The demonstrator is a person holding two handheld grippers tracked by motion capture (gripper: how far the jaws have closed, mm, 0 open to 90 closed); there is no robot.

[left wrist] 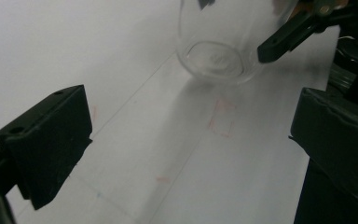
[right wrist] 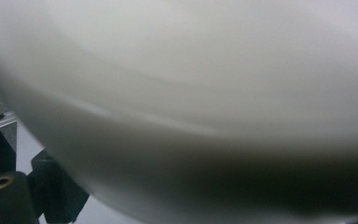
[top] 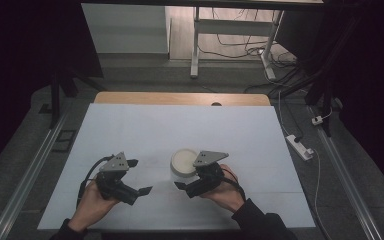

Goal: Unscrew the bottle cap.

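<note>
- The white sheet-covered table [top: 180,130] is seen from the high view, with a strip of bare wooden edge along its far side; the work is set near its front middle.
- The squat, round container of frosted translucent plastic, with a pale whitish inside [top: 183,162], stands upright on the sheet, between the two grippers and nearer the right one. In the left gripper view its rounded clear base [left wrist: 216,58] rests flat on the sheet.
- The left gripper [top: 136,176] is held low over the sheet, to the left of the container and apart from it; its two black jaws stand wide apart with nothing between them (bare sheet is seen in the gap in the left gripper view).
- The right gripper [top: 192,180] is brought right up against the container's near right side. In the right gripper view the container's wall [right wrist: 191,93] sits very close and blurred before the camera; whether the jaws are spread or pressed on the wall cannot be told.
- The step in hand is judged to be the right gripper's approach to grasp the container.
- The next move is judged to call for the jaws to be set on either side of the wall or rim and closed gently, since a light, smooth container could be pushed along the sheet or tipped.
</note>
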